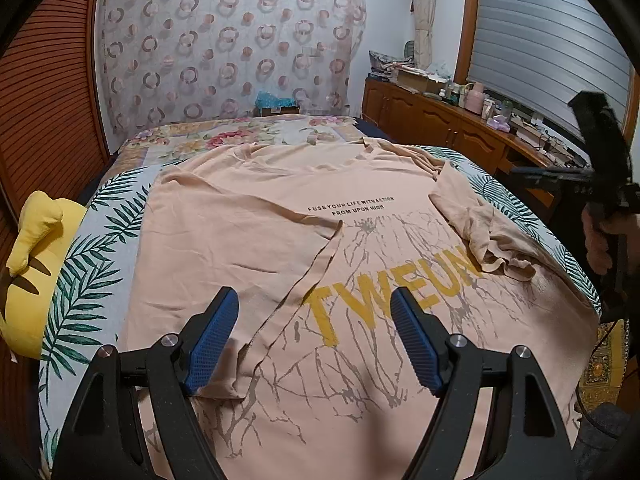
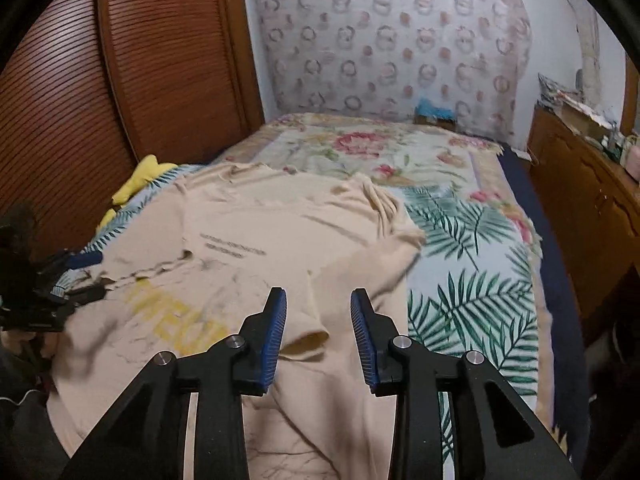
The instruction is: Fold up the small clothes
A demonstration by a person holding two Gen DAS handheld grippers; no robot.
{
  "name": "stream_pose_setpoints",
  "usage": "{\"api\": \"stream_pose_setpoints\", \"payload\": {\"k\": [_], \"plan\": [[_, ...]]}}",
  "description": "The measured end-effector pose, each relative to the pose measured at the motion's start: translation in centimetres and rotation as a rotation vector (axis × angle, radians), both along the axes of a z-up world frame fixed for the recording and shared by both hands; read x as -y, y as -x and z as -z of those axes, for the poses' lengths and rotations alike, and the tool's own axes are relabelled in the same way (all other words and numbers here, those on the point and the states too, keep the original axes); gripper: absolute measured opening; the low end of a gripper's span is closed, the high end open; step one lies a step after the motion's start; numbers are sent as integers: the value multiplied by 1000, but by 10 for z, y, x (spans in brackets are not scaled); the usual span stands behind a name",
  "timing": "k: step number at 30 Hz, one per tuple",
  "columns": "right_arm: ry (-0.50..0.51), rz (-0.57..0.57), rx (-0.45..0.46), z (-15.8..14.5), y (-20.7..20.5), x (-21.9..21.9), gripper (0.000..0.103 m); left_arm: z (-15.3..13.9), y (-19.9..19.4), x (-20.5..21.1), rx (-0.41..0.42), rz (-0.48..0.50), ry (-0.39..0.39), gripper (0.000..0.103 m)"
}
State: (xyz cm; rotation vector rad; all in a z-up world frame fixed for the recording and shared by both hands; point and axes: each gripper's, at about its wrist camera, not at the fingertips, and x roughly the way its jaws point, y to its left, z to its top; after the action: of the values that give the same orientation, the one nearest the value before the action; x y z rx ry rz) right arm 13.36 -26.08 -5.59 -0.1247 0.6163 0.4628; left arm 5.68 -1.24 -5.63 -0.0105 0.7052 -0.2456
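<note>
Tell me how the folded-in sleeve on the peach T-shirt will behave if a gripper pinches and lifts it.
The sleeve lies crumpled in soft wrinkles, so it will probably droop limply from the pinch. It looks thin and light, and is part of the T-shirt, so lifting may drag nearby fabric along. On the leaf-print bedspread it likely won't slide far.

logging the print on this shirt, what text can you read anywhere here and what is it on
"FUSE YOUR LIFE WITH ACTION" on the t-shirt, small black print across the chest.
"FROM UPON HIGH" on the line below it.
"TWEUN" in big yellow letters lower down; a folded sleeve hides the rest.
Right wrist view: same print, too blurred to read.
</note>
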Motion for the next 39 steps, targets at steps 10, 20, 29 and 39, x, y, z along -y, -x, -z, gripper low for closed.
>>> {"api": "stream_pose_setpoints", "payload": {"k": [10,20,29,39], "plan": [[13,12,-175,28,-34,-23,35,-1,2,0,0,0,-1,79],[13,-136,-98,-1,-38,-82,4,0,7,-5,5,-9,5,79],[19,-168,-83,-23,-51,-127,35,-3,8,-13,10,-22,4,79],[93,-121,-41,-13,-1,-85,42,-7,11,-15,22,-27,15,79]]}}
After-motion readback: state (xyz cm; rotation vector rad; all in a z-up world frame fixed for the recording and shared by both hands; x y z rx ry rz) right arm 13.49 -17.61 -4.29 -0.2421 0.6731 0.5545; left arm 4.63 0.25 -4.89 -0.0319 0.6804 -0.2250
